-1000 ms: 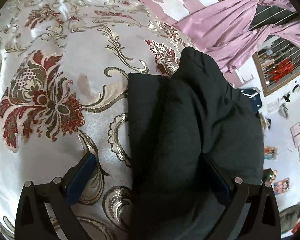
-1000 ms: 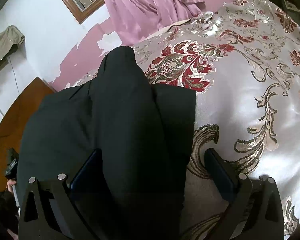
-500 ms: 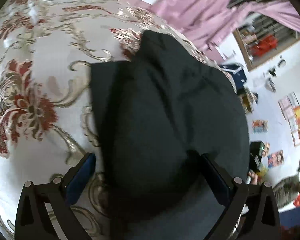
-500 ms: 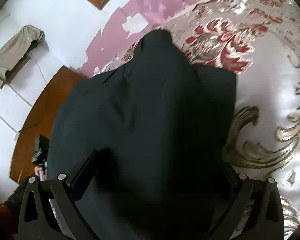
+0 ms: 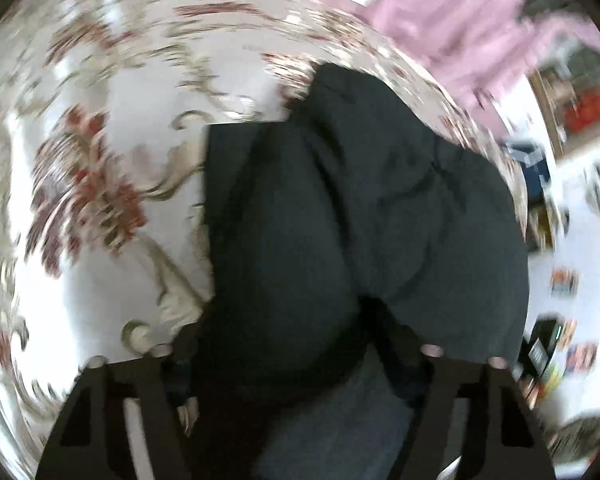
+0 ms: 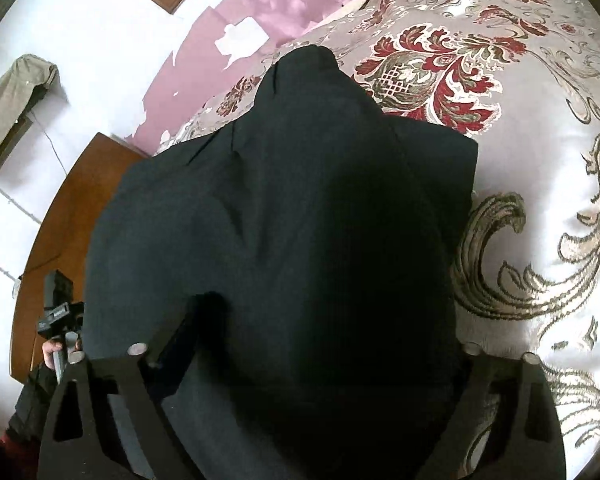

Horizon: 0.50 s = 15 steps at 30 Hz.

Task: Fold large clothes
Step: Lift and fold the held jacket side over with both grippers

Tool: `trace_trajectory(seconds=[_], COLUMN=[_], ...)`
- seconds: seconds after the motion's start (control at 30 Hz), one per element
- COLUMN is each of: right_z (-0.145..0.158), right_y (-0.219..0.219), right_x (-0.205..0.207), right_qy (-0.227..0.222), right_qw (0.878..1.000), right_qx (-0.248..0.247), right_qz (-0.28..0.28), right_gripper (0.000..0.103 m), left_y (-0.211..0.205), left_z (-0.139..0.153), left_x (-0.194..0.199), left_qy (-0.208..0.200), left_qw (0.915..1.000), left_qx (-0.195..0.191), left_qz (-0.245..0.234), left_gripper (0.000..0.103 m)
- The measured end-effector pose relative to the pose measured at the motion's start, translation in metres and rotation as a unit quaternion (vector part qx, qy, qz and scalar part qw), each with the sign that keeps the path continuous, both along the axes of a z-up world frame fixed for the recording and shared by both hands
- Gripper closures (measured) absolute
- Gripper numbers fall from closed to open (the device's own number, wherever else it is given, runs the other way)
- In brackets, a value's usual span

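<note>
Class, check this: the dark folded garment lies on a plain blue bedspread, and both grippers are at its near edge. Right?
Not quite. The bedspread is silvery white with red and gold floral patterns, not plain blue, as the right wrist view shows. The dark folded garment does lie on it.

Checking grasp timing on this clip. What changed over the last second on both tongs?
Both tongs narrowed onto the dark, thick fabric garment: the left tongs went from wide open to pinching a bunch of it, and the right tongs closed in too, though cloth hides their right finger. The garment bunched up and now fills more of both views. It still lies on the floral satin bedspread.
</note>
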State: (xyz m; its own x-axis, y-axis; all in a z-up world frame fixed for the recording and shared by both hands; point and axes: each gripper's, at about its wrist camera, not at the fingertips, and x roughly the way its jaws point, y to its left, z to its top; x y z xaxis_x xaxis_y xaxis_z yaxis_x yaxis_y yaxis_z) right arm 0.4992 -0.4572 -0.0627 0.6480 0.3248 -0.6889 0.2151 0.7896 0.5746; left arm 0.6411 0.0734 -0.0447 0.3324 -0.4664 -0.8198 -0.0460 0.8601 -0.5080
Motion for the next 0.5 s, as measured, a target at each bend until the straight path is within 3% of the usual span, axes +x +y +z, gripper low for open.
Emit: trace_trajectory(seconds=[0.07,0.17,0.5], right_z=[0.001,0.000,0.010], right_y=[0.000,-0.004,0.006], right_x=[-0.002,-0.008,-0.018], right_qy=[0.001,0.000,-0.003], right_qw=[1.000,1.000,1.000], right_qx=[0.004,0.021,-0.006], right_qz=[-0.009,-0.022,-0.024], right_gripper=[0.035,0.049,0.068], left_y=[0.000,-0.004,-0.010], left_z=[0.002,0.007,0.028], left_x=[-0.002,-0.009,-0.021], left_qy=[0.001,-0.012,-0.031], left_qw=[0.9999,0.9995,0.9939], left_qx=[0.001,0.027,0.105], left_qz=[0.015,0.013,0.016], left_gripper=[0.050,0.059,0.073])
